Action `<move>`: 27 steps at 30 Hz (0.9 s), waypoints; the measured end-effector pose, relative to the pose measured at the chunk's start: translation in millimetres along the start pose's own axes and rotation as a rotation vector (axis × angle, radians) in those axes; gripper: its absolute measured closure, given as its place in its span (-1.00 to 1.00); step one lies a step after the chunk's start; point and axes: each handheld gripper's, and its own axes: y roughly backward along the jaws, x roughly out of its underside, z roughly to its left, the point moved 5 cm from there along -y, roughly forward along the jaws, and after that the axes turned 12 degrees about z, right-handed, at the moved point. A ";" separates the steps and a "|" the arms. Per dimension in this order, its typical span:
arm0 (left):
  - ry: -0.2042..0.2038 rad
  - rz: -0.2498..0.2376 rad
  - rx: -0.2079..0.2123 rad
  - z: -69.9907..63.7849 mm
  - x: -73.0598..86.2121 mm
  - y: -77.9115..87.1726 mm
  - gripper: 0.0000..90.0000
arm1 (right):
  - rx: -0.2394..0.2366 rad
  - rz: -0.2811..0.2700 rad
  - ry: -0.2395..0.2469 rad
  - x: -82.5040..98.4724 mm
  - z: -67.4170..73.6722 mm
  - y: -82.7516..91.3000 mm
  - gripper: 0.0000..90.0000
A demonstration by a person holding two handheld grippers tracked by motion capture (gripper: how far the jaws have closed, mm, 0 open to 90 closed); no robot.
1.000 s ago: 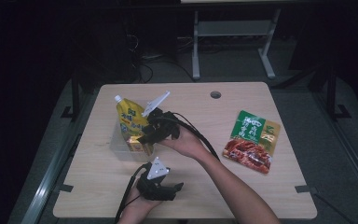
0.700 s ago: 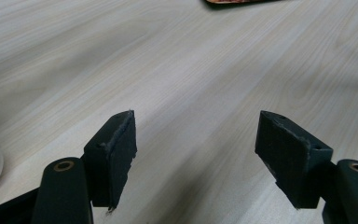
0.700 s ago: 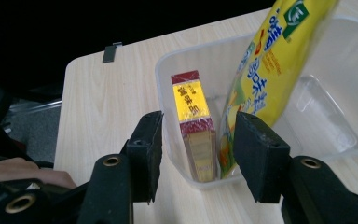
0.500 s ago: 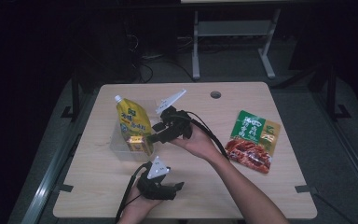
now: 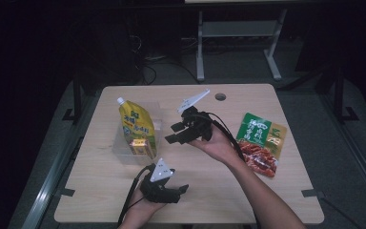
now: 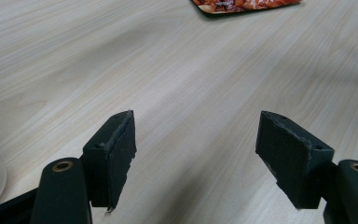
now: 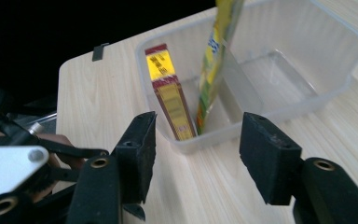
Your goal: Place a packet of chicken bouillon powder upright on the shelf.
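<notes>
Right gripper (image 5: pixel 171 132) just drawn back rightward from clear tub (image 5: pixel 157 117), fingers opening, nothing between. Yellow pouch (image 5: pixel 136 125) now stands in tub beside small carton (image 5: pixel 138 147), probably leaning. Placement looks done. Left gripper (image 5: pixel 183 189) idle near bench (image 5: pixel 100 181) edge, fingers apart, empty.

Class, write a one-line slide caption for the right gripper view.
Open right gripper faces a clear tub holding an upright yellow pouch and small box.

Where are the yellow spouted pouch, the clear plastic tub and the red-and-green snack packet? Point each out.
yellow spouted pouch (image 5: pixel 136 122), high view, middle of its printed front.
clear plastic tub (image 7: pixel 338 65), right gripper view, its far side wall.
red-and-green snack packet (image 5: pixel 261 143), high view, centre of the packet.
</notes>
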 end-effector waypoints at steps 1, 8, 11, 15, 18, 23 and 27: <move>-0.001 -0.001 -0.001 0.2 -0.6 0.3 -0.37 | -0.002 -0.003 -0.013 2.0 -0.6 1.5 -0.01; -0.002 -0.007 0.003 0.5 -2.4 -0.1 -0.38 | 0.019 -0.008 -0.042 17.1 -11.8 9.5 -0.06; -0.011 -0.005 0.003 0.1 -2.8 -0.5 -0.38 | 0.030 -0.006 -0.070 26.7 -16.6 17.0 -0.09; -0.019 0.004 0.009 -1.0 -5.2 -3.2 -0.38 | 0.053 -0.016 -0.116 43.4 -25.3 30.6 -0.10; -0.024 0.004 0.016 -2.7 -7.6 -5.2 -0.39 | 0.078 -0.023 -0.144 57.5 -32.1 41.9 -0.11; -0.022 0.001 0.018 -4.9 -10.8 -7.7 -0.39 | 0.113 -0.032 -0.194 81.2 -40.9 58.7 -0.13; -0.029 0.004 0.016 -4.5 -13.1 -8.0 -0.39 | 0.137 -0.027 -0.231 102.0 -46.8 69.9 -0.17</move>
